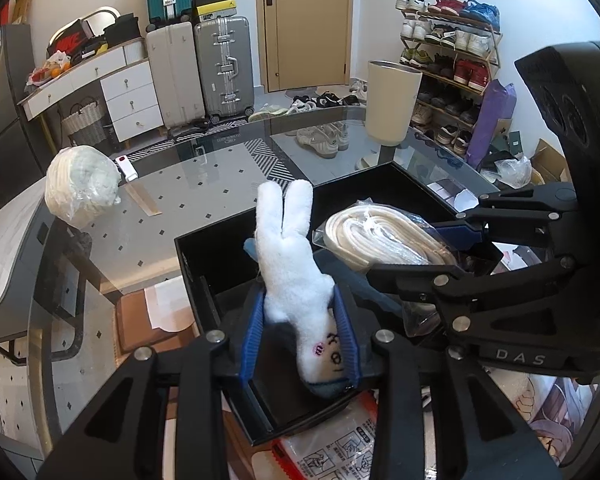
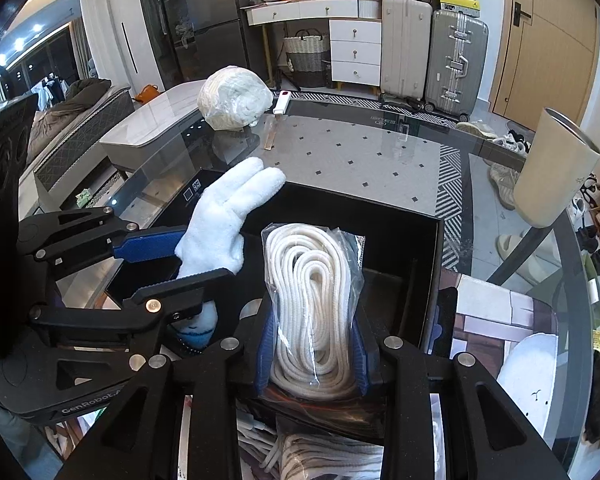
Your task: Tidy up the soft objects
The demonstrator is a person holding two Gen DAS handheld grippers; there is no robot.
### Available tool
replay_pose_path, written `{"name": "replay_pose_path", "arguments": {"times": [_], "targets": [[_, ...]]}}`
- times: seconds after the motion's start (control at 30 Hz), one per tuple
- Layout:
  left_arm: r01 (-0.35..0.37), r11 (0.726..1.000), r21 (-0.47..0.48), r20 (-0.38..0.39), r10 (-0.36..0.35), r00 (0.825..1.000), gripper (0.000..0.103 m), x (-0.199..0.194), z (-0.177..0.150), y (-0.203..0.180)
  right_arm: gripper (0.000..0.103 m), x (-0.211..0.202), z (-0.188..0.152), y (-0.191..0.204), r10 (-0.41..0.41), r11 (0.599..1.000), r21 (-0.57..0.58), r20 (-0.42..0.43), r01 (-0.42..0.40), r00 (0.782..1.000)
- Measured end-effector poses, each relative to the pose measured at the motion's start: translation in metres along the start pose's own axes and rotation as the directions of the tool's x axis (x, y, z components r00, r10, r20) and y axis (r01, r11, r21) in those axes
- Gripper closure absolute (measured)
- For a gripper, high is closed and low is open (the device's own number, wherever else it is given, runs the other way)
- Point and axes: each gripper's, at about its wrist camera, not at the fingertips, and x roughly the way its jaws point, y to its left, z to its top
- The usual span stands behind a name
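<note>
Left wrist view: left gripper (image 1: 300,340) fingers clamped on white plush rabbit (image 1: 296,264), held head-down over black box (image 1: 204,256) on glass desk (image 1: 180,200). Face markings legible here only. Right gripper (image 1: 440,252) alongside, fingers clamped on bagged rope coil (image 1: 380,236).

Right wrist view: right gripper (image 2: 314,354) clamped on bagged rope coil (image 2: 314,300), inside the box (image 2: 416,240). Second bagged bundle (image 2: 234,98) on far desk edge, well apart.
</note>
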Motion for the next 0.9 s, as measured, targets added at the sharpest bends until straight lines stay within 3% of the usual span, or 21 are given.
{"name": "replay_pose_path", "arguments": {"times": [0.27, 0.4, 0.77, 0.87, 0.9], "targets": [[-0.002, 1.000, 0.007, -0.007, 0.002, 1.000, 0.067, 0.001, 0.000, -0.001, 0.068, -0.002, -0.001, 0.000, -0.013, 1.000, -0.002, 0.007, 0.013, 1.000], [-0.009, 1.000, -0.002, -0.003, 0.009, 1.000, 0.049, -0.001, 0.000, 0.000, 0.062, -0.007, 0.000, -0.002, -0.041, 0.999, 0.006, 0.021, 0.041, 0.999], [-0.024, 0.999, -0.031, -0.006, 0.024, 1.000, 0.044, -0.034, -0.001, 0.009, 0.059, -0.049, -0.003, -0.015, -0.009, 1.000, 0.031, 0.061, 0.007, 0.998], [-0.018, 0.999, -0.034, -0.030, 0.017, 0.999, 0.032, -0.057, -0.010, 0.011, 0.049, -0.071, -0.012, -0.018, -0.005, 1.000, 0.007, 0.060, 0.004, 0.998], [-0.004, 0.999, -0.036, -0.026, 0.003, 1.000, 0.020, -0.067, -0.017, 0.011, 0.048, -0.079, -0.018, -0.020, -0.011, 1.000, -0.008, 0.052, 0.011, 0.999]]}}
